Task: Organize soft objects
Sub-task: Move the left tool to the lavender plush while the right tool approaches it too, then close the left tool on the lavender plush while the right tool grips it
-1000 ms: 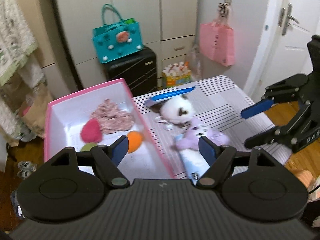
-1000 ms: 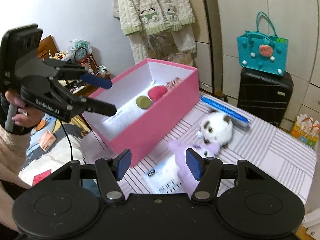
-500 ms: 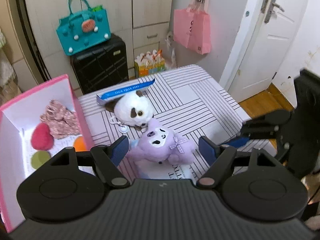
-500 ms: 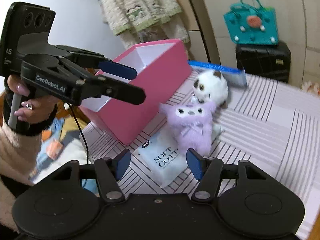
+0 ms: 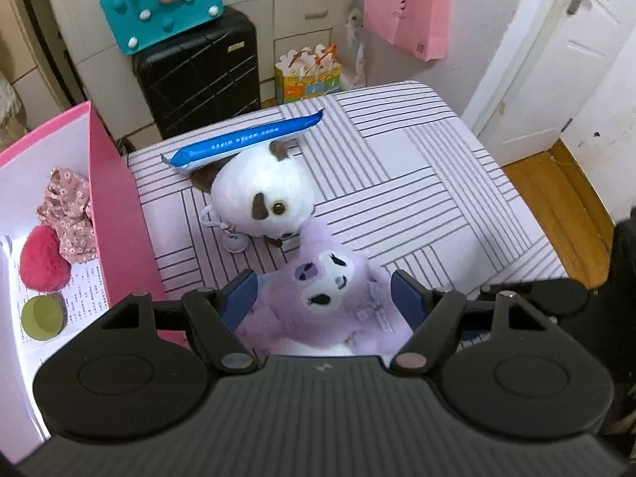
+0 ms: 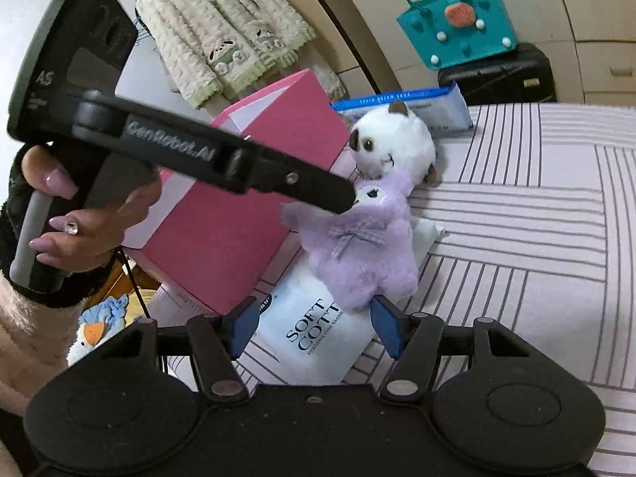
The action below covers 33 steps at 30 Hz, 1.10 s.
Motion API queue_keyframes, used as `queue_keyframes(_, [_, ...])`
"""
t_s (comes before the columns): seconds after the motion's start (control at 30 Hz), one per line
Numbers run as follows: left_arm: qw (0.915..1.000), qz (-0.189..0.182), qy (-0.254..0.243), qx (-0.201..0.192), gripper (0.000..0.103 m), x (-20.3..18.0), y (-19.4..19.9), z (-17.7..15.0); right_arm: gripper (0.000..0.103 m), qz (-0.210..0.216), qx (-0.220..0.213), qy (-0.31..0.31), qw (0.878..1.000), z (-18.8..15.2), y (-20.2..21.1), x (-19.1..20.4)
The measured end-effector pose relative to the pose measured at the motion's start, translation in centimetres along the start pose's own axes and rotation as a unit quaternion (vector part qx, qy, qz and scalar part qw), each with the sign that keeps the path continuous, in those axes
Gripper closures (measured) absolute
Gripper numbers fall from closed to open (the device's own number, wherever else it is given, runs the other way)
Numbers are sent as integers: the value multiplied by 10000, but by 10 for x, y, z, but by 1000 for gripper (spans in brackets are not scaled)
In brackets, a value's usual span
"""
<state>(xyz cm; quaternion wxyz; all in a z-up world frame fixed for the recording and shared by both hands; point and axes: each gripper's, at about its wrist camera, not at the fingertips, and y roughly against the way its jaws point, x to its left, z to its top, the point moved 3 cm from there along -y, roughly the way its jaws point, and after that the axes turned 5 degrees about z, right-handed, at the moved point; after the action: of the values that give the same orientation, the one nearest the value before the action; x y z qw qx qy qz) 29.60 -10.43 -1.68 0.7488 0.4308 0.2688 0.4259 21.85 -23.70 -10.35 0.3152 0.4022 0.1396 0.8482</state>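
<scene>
A purple plush doll [image 5: 330, 302] lies on a white tissue pack [image 6: 318, 330] on the striped table. My left gripper [image 5: 324, 298] is open, its jaws either side of the doll's head; in the right wrist view its fingers [image 6: 310, 187] reach the doll [image 6: 361, 246] from the left. My right gripper [image 6: 314, 318] is open and empty, just short of the doll and pack. A white and brown plush [image 5: 262, 198] sits behind the doll. A pink box [image 5: 115, 206] at the left holds a red puff [image 5: 41, 258], a floral cloth [image 5: 67, 210] and a green puff [image 5: 41, 316].
A blue and white packet [image 5: 246, 143] lies behind the white plush. Beyond the table stand a black suitcase [image 5: 198, 75] with a teal bag [image 5: 163, 4] on it, a pink bag [image 5: 409, 12] on the wall and a white door [image 5: 556, 63].
My left gripper has swung right from over the pink box and come down around the purple doll. My right gripper has come closer to the doll and tissue pack.
</scene>
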Motion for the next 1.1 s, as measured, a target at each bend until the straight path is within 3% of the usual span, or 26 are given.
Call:
queue_keyframes(0.23, [9990,-104,299,328,31,9,-20,-2,35,-18,16,-128,9999,0,-3,-8])
queue_keyframes(0.4, [9973,-254,517,461,44,12,-27,-7,35,17,37,-214,9998,0,-3,-12])
queue_keyframes(0.63, [9952,-385,766,467,49,11,-20,-13,33,-50,-28,-239,9997,2,0,-12])
queue_keyframes(0.87, [9943,-560,818,401,55,-3,-7,-28,34,-550,-159,8,9984,2,9,-12])
queue_keyframes(1.1, [9951,-317,911,218,57,-7,-16,-33,36,-779,-225,-141,9966,-3,7,-23])
